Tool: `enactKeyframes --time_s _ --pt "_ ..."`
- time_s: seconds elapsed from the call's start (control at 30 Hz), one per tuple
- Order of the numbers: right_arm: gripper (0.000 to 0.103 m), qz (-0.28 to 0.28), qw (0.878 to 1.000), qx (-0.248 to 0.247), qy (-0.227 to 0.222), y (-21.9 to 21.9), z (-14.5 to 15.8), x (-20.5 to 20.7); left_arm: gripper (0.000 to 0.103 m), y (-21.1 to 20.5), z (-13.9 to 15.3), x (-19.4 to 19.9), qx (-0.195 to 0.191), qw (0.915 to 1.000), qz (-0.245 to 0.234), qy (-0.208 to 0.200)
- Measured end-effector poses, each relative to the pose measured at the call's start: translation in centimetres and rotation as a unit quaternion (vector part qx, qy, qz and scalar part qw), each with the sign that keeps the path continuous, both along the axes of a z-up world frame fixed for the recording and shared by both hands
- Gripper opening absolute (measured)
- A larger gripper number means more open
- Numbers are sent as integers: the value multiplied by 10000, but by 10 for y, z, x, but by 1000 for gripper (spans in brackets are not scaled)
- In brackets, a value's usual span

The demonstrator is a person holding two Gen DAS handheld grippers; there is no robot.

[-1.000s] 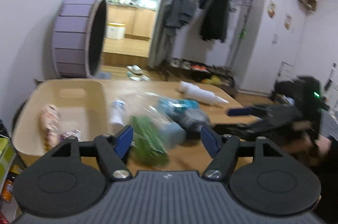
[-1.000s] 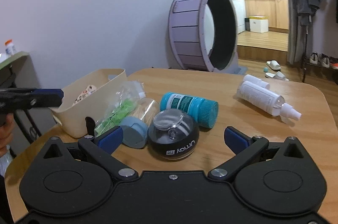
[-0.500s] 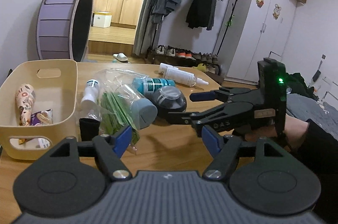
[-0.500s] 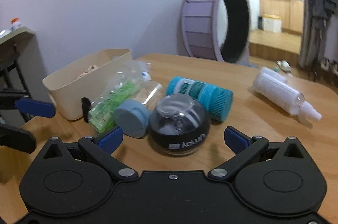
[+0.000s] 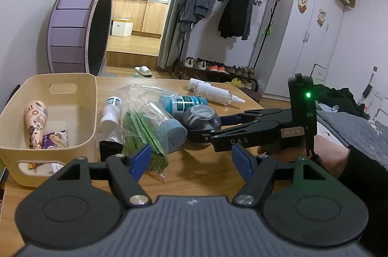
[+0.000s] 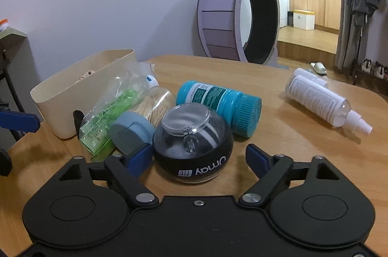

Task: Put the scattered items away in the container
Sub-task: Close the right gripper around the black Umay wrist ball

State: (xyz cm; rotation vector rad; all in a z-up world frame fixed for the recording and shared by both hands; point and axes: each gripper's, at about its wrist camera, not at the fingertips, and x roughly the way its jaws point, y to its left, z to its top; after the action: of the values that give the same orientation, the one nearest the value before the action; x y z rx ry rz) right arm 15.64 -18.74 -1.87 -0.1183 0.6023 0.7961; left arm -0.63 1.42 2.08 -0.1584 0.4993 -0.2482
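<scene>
Right wrist view gives us the clearest writing: "Umay fit" runs upside down in white along the black band of the gyro ball (image 6: 194, 143), whose clear dome faces us. We see small print on the teal bottle (image 6: 218, 105) lying behind it and on the white spray bottle (image 6: 320, 101) to the far right, but cannot read either. From the left wrist view, "DAS" shows on the side of the right gripper (image 5: 206, 128).

Our right gripper's jaws have just been closing, with the ball between them; the left blue pad (image 6: 139, 158) looks to touch the ball, while a gap remains at the right pad, so nothing is clamped. Our left gripper (image 5: 191, 160) hangs apart, empty, near the green packet (image 5: 143, 135). At far left sits the beige container (image 5: 80, 109) with snack wrappers inside.
</scene>
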Motion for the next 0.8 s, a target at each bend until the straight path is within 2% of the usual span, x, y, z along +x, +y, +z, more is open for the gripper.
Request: enactKeyframes --time_s 0.1,0.23,0.43,0.8 --pt "70 43 10000 65 16 1 0 0 72 -1 -1 0 4 10000 1 8" --pt "70 77 9999 122 57 -1 1 -1 72 -2 -1 -1 38 10000 2 7" --pt "70 104 9999 -122 -28 -6 7 -12 72 -1 0 -1 41 10000 -5 -9" --pt "70 145 9994 -58 -298 -27 25 -29 72 -4 -1 2 97 9999 -33 0"
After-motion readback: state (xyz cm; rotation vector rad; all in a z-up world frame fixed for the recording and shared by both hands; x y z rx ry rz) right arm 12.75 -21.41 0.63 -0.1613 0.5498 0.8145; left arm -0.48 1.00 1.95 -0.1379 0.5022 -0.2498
